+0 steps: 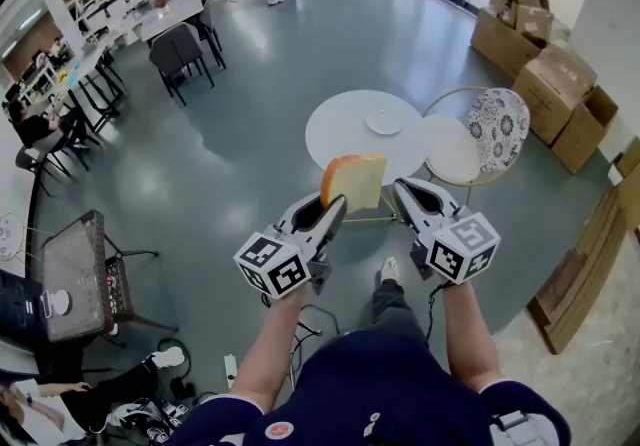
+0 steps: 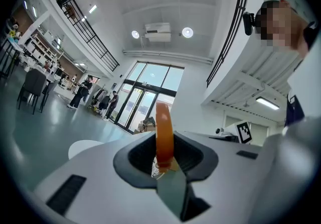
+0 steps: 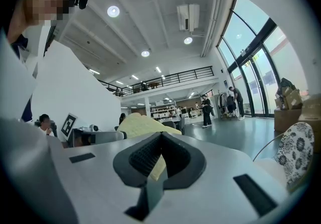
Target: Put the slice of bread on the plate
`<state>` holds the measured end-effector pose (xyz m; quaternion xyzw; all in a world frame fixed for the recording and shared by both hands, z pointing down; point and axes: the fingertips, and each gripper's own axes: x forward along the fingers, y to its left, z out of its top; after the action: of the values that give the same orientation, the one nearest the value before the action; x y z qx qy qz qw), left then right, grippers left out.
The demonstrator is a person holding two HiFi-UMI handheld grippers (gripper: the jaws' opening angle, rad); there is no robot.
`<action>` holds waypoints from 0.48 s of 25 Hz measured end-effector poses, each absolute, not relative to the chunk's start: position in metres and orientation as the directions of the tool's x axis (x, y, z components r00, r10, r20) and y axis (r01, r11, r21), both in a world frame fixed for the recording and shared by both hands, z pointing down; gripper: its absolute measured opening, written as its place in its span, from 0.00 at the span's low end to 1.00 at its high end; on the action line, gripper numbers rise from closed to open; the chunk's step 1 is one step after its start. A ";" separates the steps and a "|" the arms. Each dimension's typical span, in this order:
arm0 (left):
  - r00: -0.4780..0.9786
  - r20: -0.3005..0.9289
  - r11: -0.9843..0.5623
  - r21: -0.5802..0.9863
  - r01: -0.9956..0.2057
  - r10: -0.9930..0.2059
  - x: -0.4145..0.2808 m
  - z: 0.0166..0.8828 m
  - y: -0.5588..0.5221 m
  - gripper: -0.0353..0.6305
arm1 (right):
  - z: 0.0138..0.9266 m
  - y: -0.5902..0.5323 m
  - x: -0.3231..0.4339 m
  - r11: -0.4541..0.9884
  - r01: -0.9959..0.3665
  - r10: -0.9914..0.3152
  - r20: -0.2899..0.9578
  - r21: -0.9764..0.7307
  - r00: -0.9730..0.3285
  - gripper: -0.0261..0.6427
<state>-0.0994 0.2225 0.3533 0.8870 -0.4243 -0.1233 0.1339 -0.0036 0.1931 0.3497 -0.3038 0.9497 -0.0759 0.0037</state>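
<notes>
Gripping the slice of bread [image 2: 164, 132] by its lower edge, the left gripper [image 2: 163, 161] has its jaws closed on it. From that gripper's own view only the orange crust shows, edge-on and upright, and the bottom is sunk between the dark pads.

In the head view the slice [image 1: 354, 182] stands at the centre of the frame, held up in the air at the tip of the left gripper [image 1: 335, 206]. The right gripper [image 1: 402, 186] sits just beside its right edge.

The right gripper's [image 3: 158, 163] jaws are together with nothing clearly between them. The pale face of the bread [image 3: 145, 125] rises beyond them, its lower part hidden by the gripper body.

Above the slice in the head view lies the small white plate [image 1: 385, 122] on a round white table [image 1: 335, 129], whose near rim the bread covers. A chair [image 1: 497, 127] with a patterned back stands touching the table's right side, and cardboard boxes [image 1: 558, 84] are stacked at the upper right.
</notes>
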 end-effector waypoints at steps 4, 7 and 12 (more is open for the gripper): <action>0.612 -0.098 -0.603 0.348 -0.718 -0.785 -0.098 0.359 0.193 0.20 | 0.354 0.164 -0.003 0.803 -0.576 -0.577 0.041 -0.152 -0.816 0.05; 0.615 -0.084 -0.601 0.352 -0.717 -0.784 -0.098 0.364 0.168 0.20 | 0.356 0.139 -0.002 0.801 -0.577 -0.579 0.040 -0.160 -0.814 0.05; 0.618 -0.063 -0.595 0.364 -0.717 -0.784 -0.094 0.371 0.115 0.20 | 0.362 0.087 0.002 0.798 -0.576 -0.579 0.038 -0.178 -0.814 0.05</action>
<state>-0.0938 0.1150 0.3711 0.8863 -0.4232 -0.1088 0.1532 0.0024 0.0865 0.3619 -0.3046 0.9481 -0.0910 0.0093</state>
